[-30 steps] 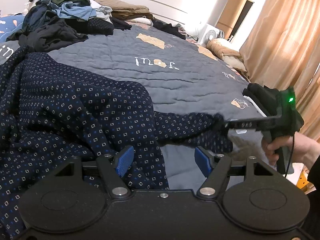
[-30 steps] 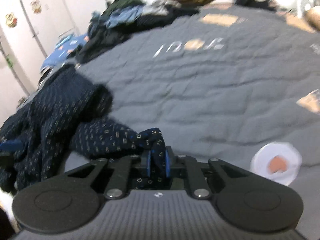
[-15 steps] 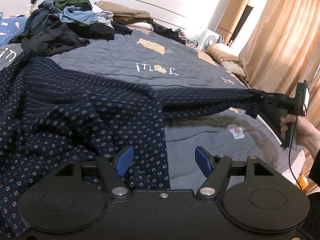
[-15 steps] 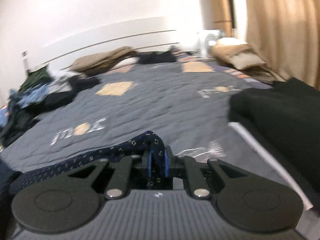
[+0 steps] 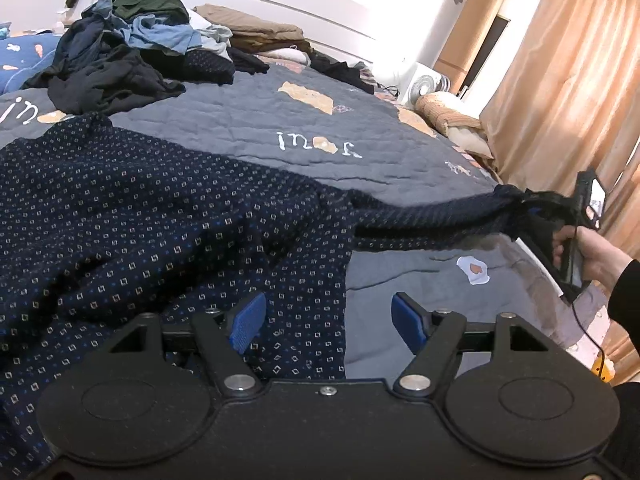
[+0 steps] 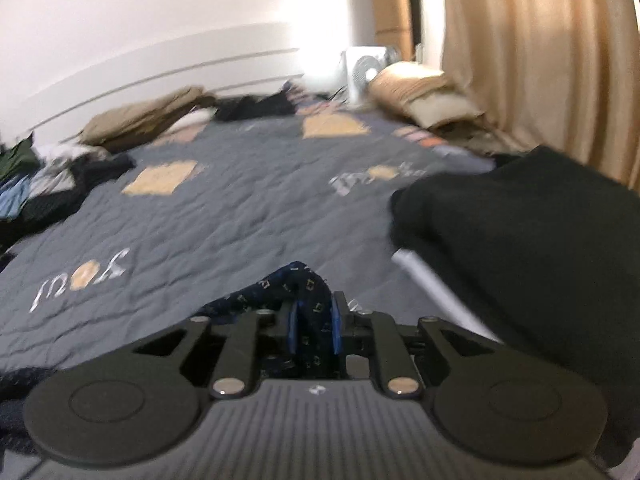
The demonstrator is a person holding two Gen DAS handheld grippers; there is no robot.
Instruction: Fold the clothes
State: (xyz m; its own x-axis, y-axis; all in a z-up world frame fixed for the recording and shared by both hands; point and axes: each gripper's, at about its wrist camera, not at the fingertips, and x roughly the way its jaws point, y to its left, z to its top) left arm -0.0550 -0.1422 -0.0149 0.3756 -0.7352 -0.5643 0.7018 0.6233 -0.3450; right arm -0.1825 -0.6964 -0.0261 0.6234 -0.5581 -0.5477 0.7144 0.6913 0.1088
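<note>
**Sleeve pulled out to the right across the bed**

Since a second ago, my right gripper (image 6: 314, 330) has swung from the middle of the bed out toward the right edge, and the sleeve (image 5: 432, 220) it carries has gone from a slack bunch to a taut band lifted off the quilt (image 5: 248, 120). My left gripper (image 5: 325, 320) has hardly shifted.

Seen from the left wrist, the shirt (image 5: 120, 216), navy with small square dots, lies rumpled over the near left part of the grey quilt. Its sleeve stretches rightward to the right gripper (image 5: 528, 210), which my right hand (image 5: 592, 256) holds near the curtain (image 5: 560, 80).

From the right wrist, the blue pads (image 6: 293, 330) pinch a fold of the sleeve (image 6: 308, 292) between them; the jaws are beginning to ease apart, yet the cloth is still pressed on both sides. A folded black garment (image 6: 520, 240) lies just to the right, at the bed's edge.

My left gripper's jaws stand wide and are spreading further. Its left pad (image 5: 246, 320) hovers above the shirt's hem, the right one above bare quilt; neither presses on cloth.

A pile of clothes (image 5: 128, 52) sits at the far left by the headboard, and folded tan items (image 5: 260, 34) lie beside it.
</note>
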